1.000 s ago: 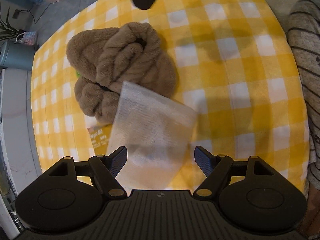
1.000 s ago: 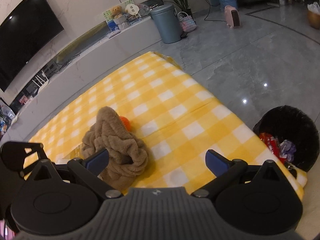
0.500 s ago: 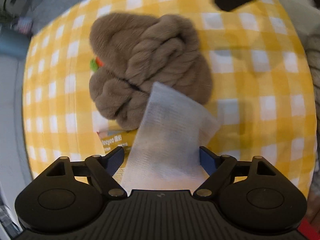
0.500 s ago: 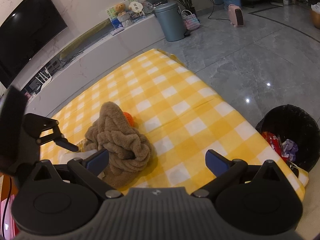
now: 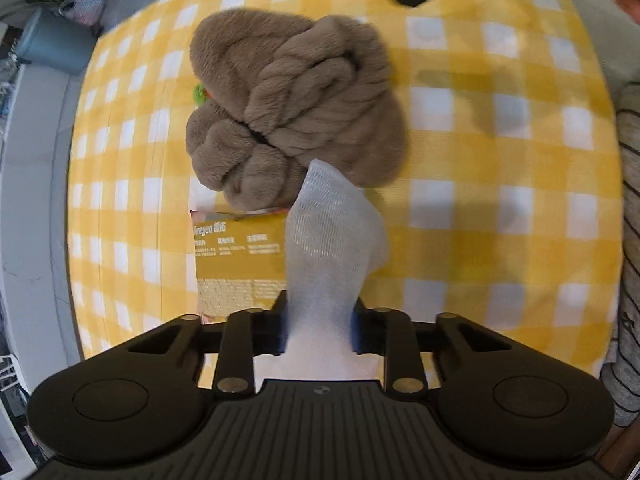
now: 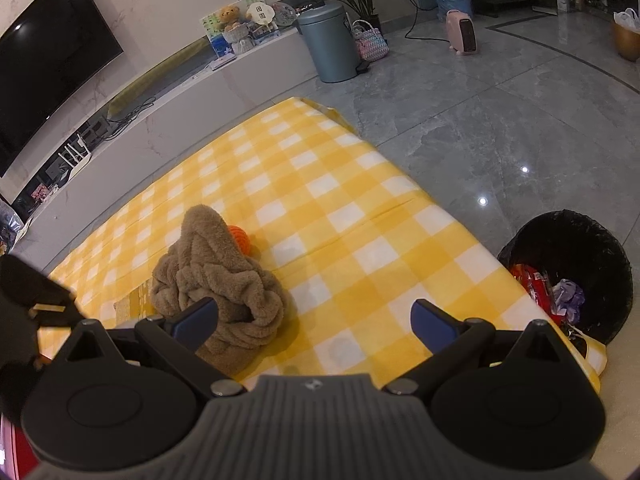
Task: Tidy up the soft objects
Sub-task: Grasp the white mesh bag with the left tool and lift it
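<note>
Left gripper (image 5: 320, 322) clamps the pale grey knitted sock (image 5: 334, 236), lifted clear over the yellow checked bench (image 5: 500, 216) beside the brown plush bundle (image 5: 296, 108). Right gripper (image 6: 314, 320) hovers spread, empty. Next: carry the sock to its spot, probably.

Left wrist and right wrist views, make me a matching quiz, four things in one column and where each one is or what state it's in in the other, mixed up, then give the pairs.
Things:
1. white sock
2. brown fluffy blanket
3. right gripper
4. black bin

States:
A. open, holding nothing
B. on the floor beside the table
C. clamped in the left gripper
D. bunched on the yellow checked cloth

Pairs: 1-C, 2-D, 3-A, 4-B
</note>
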The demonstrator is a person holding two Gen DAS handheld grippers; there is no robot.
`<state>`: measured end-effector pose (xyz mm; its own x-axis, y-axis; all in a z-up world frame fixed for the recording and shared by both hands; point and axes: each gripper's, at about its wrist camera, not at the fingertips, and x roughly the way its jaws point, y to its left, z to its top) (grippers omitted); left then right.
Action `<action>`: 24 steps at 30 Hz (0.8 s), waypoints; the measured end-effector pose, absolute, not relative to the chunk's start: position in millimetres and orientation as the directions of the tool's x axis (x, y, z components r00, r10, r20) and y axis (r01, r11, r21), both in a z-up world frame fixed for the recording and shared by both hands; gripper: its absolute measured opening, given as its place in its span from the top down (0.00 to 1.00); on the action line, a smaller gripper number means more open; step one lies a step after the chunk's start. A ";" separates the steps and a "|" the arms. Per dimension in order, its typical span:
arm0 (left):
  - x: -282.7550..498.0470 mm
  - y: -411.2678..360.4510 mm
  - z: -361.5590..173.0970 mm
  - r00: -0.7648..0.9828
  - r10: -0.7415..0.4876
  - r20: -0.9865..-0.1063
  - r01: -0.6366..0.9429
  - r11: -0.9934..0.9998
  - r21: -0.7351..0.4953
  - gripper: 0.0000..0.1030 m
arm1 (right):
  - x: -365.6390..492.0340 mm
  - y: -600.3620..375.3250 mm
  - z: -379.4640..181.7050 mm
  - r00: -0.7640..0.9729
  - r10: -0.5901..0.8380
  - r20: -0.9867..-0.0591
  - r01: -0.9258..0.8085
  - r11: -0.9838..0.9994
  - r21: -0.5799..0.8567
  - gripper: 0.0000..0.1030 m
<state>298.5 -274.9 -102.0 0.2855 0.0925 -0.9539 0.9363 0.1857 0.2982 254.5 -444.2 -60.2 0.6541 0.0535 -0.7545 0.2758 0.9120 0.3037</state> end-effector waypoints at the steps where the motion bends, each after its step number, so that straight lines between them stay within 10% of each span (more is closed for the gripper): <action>1: 295.0 -273.5 -99.6 0.291 0.085 -0.953 0.930 0.209 0.303 0.82 | 254.6 -444.1 -60.3 0.654 0.054 -0.755 0.274 0.913 0.303 0.02; 14: 303.5 -210.6 -22.2 0.289 -0.128 -0.949 0.569 0.820 0.063 0.95 | 269.2 -419.4 -53.9 0.708 0.037 -0.705 0.141 0.971 0.192 0.02; 24: 240.8 -171.2 24.8 0.367 -0.424 -0.828 0.483 0.847 -0.219 0.93 | 296.3 -354.3 -75.7 0.720 0.065 -0.691 -0.148 0.987 -0.061 0.02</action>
<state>240.8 -171.2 24.8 0.3672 -0.4235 -0.8281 0.4835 0.8475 -0.2191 296.3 -354.3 -75.7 0.7202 0.0650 -0.6907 -0.1477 0.9871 -0.0610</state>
